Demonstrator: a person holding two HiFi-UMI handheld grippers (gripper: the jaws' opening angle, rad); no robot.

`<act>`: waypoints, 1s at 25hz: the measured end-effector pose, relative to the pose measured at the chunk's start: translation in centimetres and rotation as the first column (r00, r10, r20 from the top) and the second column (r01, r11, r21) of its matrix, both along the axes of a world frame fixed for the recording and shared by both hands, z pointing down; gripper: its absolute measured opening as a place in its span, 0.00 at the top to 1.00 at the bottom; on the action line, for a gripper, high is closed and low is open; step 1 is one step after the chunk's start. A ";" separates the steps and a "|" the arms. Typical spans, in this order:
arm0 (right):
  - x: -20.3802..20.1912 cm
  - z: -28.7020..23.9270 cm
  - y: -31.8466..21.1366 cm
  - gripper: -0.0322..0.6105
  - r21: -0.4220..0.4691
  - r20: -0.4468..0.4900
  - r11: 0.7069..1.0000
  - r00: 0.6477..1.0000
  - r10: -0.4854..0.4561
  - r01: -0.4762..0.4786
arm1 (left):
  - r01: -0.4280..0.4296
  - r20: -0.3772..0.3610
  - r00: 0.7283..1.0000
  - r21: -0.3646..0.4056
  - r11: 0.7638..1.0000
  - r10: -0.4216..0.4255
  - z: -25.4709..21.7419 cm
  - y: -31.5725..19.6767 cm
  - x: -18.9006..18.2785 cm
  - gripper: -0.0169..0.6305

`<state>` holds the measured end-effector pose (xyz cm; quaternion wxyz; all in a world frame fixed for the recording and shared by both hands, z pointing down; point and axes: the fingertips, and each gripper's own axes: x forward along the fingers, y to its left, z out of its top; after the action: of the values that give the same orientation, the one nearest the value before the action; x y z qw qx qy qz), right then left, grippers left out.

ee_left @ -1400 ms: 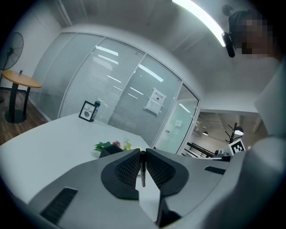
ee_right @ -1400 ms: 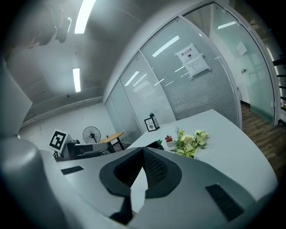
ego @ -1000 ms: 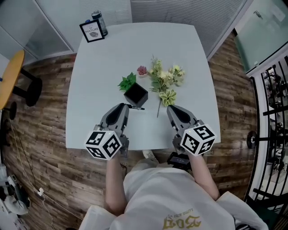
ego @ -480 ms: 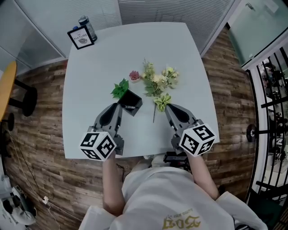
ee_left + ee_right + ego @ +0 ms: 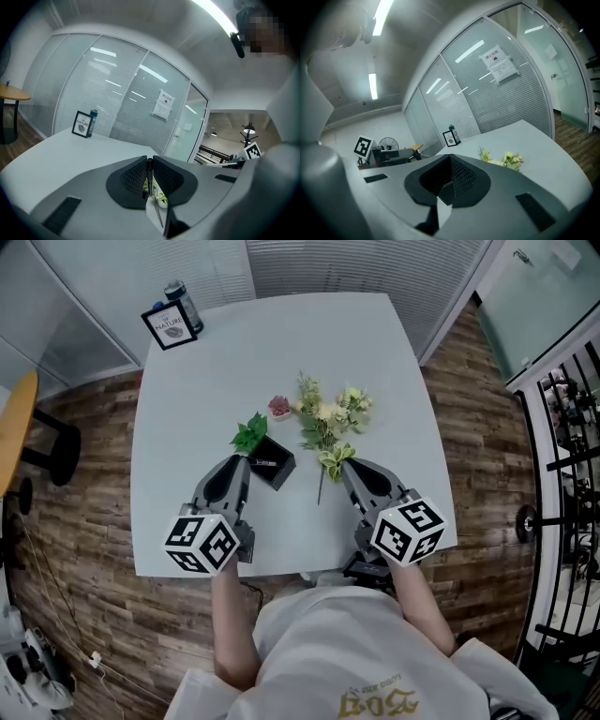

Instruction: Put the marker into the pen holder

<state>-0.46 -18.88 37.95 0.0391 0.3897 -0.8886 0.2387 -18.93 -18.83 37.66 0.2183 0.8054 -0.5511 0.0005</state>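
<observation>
While the pale square desk [image 5: 187,427] is carrying yellow-green artificial flowers [image 5: 328,418] near its middle, the left gripper [image 5: 246,462] is clenching the thin black marker [image 5: 149,173] over the black square pen holder [image 5: 279,471] beside them; the right gripper [image 5: 344,466] is pressing its jaws together on nothing. The marker seems to be lying across the opening (not tip-down), so releasing now risks it rolling off the rim. The framed card [image 5: 171,326] at the far left corner is showing "NATURE".

The whole table [image 5: 234,371] is looked down on steeply from above by the head view. The gripper views are set low and close behind the left tongs [image 5: 149,164] and the right tongs [image 5: 450,158], faced across the table towards glass walls [image 5: 117,93]. The framed sign [image 5: 170,326] is shared by all three views
</observation>
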 end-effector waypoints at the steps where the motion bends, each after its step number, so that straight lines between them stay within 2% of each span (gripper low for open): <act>1: 0.0 0.1 -0.1 0.92 -0.001 -0.001 1.000 1.000 -0.001 0.001 | 0.001 0.001 1.000 0.000 1.000 -0.001 0.1 -0.1 0.0 0.90; 13: 0.1 1.8 -1.9 0.92 -0.033 -0.001 0.999 1.000 -0.005 0.005 | 0.016 0.018 1.000 -0.042 0.999 -0.015 1.8 -1.4 -0.5 0.90; 25: -0.2 4.3 -3.9 0.92 -0.089 -0.014 0.996 1.000 -0.004 0.002 | 0.007 0.076 0.997 -0.117 0.993 0.002 5.4 -3.5 -0.8 0.90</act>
<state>-0.69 -22.79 42.22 0.0630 0.3879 -0.8774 0.2753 -19.69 -22.33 43.03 0.2443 0.7899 -0.5589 0.0634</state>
